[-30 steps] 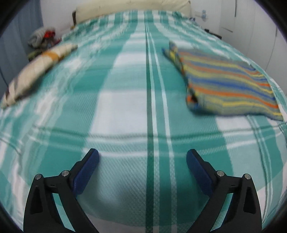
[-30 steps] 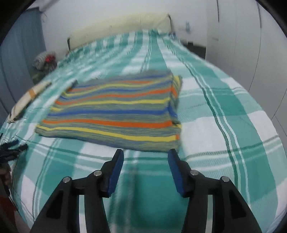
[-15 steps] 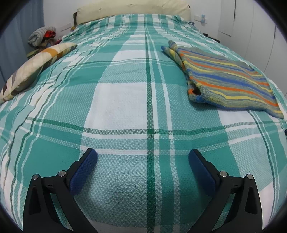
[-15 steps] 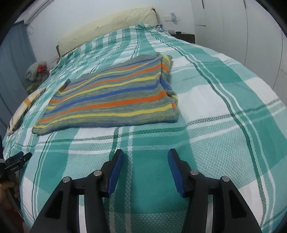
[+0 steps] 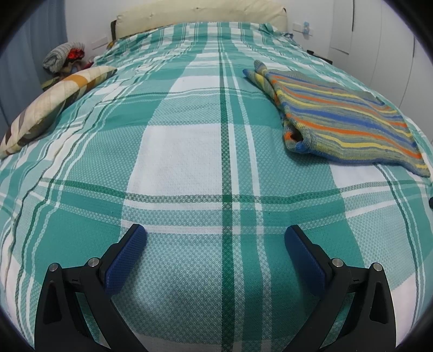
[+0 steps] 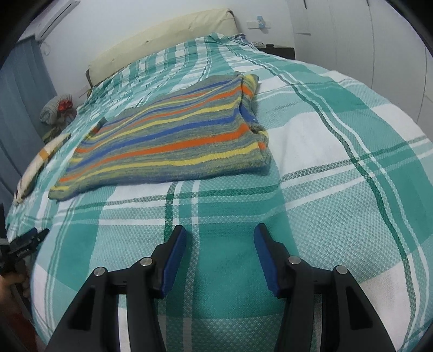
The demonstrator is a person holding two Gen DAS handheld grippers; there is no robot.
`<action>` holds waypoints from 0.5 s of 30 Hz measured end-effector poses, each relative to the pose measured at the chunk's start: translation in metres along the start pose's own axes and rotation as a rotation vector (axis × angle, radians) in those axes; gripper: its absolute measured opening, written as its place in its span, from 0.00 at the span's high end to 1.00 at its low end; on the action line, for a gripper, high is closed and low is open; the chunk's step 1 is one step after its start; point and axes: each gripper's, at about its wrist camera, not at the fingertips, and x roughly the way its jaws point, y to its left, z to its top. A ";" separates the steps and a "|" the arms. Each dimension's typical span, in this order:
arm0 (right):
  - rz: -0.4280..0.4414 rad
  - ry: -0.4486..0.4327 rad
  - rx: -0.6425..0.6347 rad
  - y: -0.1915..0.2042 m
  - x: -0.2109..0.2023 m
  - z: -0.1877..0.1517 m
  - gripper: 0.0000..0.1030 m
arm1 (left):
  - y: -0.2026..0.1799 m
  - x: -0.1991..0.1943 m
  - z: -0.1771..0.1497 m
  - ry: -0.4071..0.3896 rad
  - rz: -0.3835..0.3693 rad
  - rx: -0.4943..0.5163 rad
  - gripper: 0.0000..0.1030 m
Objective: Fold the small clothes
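A folded striped knit garment (image 6: 173, 140) in grey, blue, orange and yellow lies flat on the teal and white checked bedspread (image 6: 338, 189). In the left wrist view the same garment (image 5: 343, 127) sits at the right, well beyond the fingers. My left gripper (image 5: 215, 235) hovers over bare bedspread (image 5: 178, 157), jaws wide open and empty. My right gripper (image 6: 219, 235) is open with nothing between its blue pads, just short of the garment's near edge. The other gripper's black tip (image 6: 25, 245) shows at the left edge of the right wrist view.
A patterned pillow (image 5: 51, 108) lies along the bed's left side. A heap of clothes (image 5: 63, 58) sits beyond it by the curtain. A cream headboard (image 5: 200, 10) closes the far end. White cupboard doors (image 5: 379, 40) stand to the right.
The right gripper dropped lower and rolled, so the garment now lies slanted and closer in its view. The left wrist view went from blurred to sharp and stayed over the same spot.
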 end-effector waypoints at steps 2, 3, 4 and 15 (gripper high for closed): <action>-0.007 -0.008 -0.010 0.001 0.000 -0.002 0.48 | 0.000 0.000 0.000 0.000 0.000 0.000 0.01; -0.009 -0.013 -0.015 0.002 0.001 -0.003 0.48 | 0.000 0.001 0.000 -0.001 0.000 0.001 0.01; -0.010 -0.015 -0.016 0.002 0.001 -0.004 0.48 | 0.000 0.000 0.000 -0.001 0.000 0.000 0.01; -0.006 -0.018 -0.016 0.002 0.001 -0.006 0.47 | 0.000 0.001 0.000 0.000 0.000 0.002 0.01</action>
